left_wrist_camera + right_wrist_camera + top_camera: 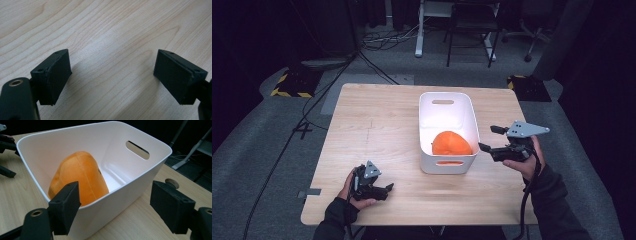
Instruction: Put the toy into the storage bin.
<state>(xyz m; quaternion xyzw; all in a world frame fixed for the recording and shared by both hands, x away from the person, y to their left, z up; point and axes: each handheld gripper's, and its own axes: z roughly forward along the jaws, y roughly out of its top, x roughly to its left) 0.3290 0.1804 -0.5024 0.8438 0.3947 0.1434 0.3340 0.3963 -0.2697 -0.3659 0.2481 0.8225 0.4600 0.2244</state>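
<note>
Light wooden surface (377, 125) in dark room. Orange plush toy (451, 143) lies in near end of white bin (447, 102). Right gripper (492, 138) just beside bin's right wall, jaws spread, empty. Left gripper (388, 188) low over bare wood, jaws released.

The white bin (447, 131) stands right of the table's middle and is the one obstacle on the table (377, 120); its walls block any low sideways pass. It is open at the top, so entry is from above. Inside, the orange cushion (451, 143) takes up the near end, while the far end of the bin floor is bare. The right gripper (492, 138), jaws apart, sits just beside the bin's right wall near the near corner, with a narrow strip of table to its right. The left gripper (384, 190), jaws apart, rests low at the near left, with bare wood between its jaws. The whole left half of the table is open.
</note>
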